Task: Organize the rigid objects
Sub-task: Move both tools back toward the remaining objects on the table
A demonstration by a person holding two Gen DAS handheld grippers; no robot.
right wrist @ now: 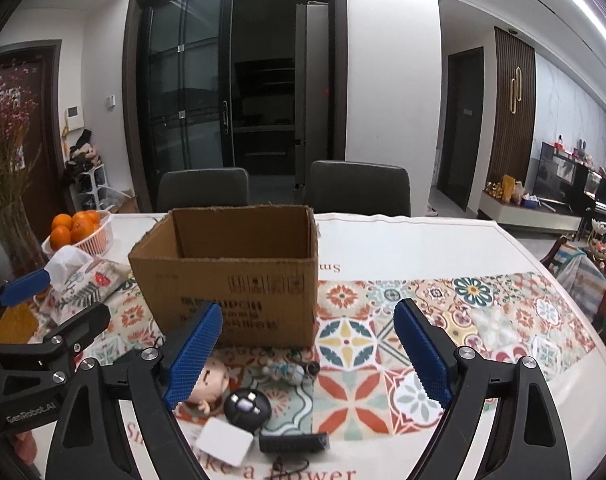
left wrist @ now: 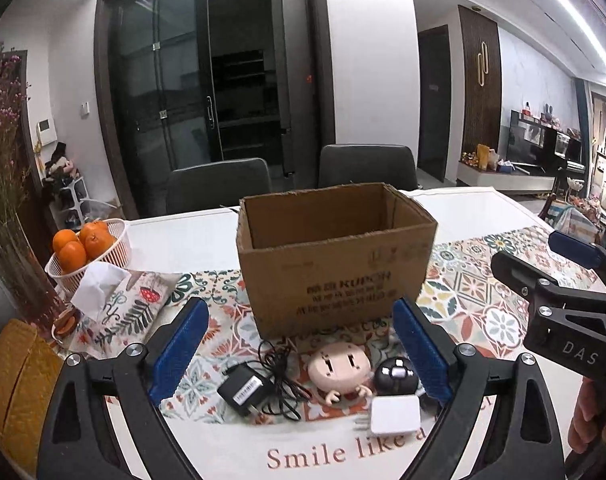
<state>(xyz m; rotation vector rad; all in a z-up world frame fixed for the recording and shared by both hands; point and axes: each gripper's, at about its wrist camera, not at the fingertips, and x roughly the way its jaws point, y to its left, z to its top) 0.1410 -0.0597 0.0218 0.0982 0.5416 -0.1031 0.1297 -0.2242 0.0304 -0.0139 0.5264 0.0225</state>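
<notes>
Both grippers are held with jaws apart and empty: the left gripper [left wrist: 299, 356] over the black adapter [left wrist: 241, 390] and doll head [left wrist: 339, 368], the right gripper [right wrist: 307, 356] over the round black gadget [right wrist: 247, 404] and white charger [right wrist: 225, 442]. One item should be bracketed squarely, clear of the adapter's loose cord [left wrist: 281, 384]. Beyond, the open cardboard box [right wrist: 231, 276] stands on the patterned runner [right wrist: 423, 320], apparently the destination.

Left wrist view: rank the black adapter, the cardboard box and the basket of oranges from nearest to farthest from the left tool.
1. Black adapter, between the left tool fingers.
2. Cardboard box, straight ahead.
3. Basket of oranges, far left.
</notes>
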